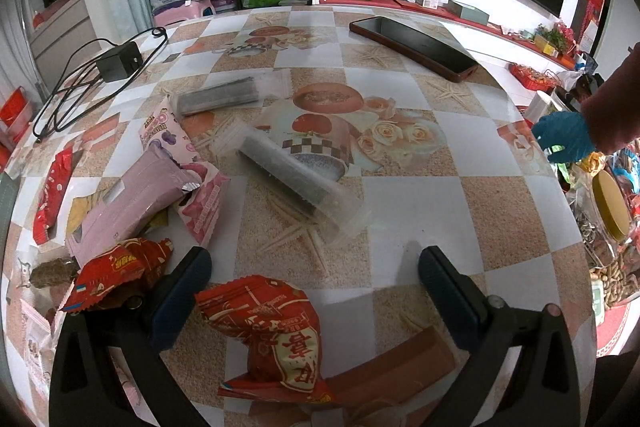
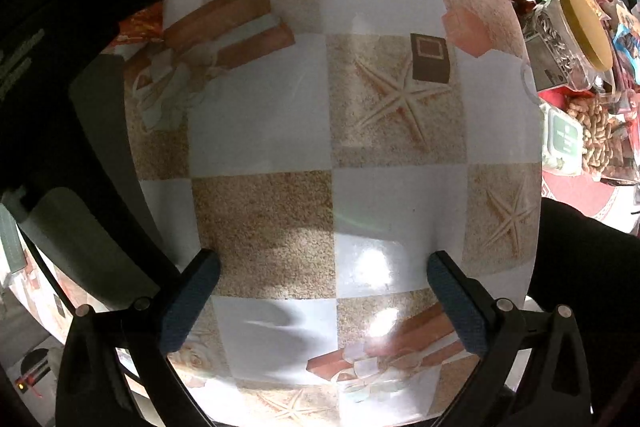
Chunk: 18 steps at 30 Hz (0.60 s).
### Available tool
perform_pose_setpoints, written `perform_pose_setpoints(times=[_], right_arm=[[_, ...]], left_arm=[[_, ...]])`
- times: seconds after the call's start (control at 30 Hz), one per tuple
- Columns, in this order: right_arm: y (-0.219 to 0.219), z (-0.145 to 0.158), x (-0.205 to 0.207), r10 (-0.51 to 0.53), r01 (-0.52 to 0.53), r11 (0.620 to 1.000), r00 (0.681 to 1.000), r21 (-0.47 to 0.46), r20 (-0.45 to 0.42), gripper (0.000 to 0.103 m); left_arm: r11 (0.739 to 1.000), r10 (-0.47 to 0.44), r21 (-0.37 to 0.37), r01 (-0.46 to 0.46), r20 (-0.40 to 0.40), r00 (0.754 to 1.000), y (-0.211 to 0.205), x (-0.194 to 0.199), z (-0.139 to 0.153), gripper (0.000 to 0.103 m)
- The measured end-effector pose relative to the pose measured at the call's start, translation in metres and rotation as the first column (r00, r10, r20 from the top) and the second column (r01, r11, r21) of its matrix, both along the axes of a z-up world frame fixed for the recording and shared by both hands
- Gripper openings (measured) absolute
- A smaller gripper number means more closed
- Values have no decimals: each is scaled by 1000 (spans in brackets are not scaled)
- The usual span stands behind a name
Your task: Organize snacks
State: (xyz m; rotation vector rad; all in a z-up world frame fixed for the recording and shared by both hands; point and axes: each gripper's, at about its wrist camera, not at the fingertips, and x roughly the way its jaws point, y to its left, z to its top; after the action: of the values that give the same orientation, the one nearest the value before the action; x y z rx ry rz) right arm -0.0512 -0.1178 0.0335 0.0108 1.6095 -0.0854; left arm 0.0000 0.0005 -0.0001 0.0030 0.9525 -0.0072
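Bench: the bench (image 1: 420, 211), under a checked cloth, carries every loose snack; most lie on its left side.
Step in hand: judged as a pick-up; the left gripper (image 1: 314, 269) hangs released over the red snack pack (image 1: 276, 331), which lies between its spread fingers, nearer the left one.
Next move: it likely calls for lowering and closing on that pack without dragging its neighbours.
Right gripper: the right gripper (image 2: 322, 277) is released too, empty, over bare cloth.
Clear tubes: two (image 1: 298, 183) (image 1: 218, 95).
Pink packs: about three (image 1: 132, 203).
Red packs: three.
Small brown sweet: one (image 2: 430, 59), well apart from the rest.
Phone: one (image 1: 414, 45).
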Motion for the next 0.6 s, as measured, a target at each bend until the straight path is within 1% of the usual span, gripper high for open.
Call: perform_pose_setpoints(times=[0.27, 0.6], right_arm=[[0, 0, 4, 5, -5, 1000, 1000, 1, -19, 103], [1, 3, -2, 11, -11, 1000, 1000, 0, 8, 103]], left_arm=[[1000, 0, 0, 0, 0, 1000, 0, 0, 0, 103], [1000, 0, 0, 0, 0, 1000, 0, 0, 0, 103]])
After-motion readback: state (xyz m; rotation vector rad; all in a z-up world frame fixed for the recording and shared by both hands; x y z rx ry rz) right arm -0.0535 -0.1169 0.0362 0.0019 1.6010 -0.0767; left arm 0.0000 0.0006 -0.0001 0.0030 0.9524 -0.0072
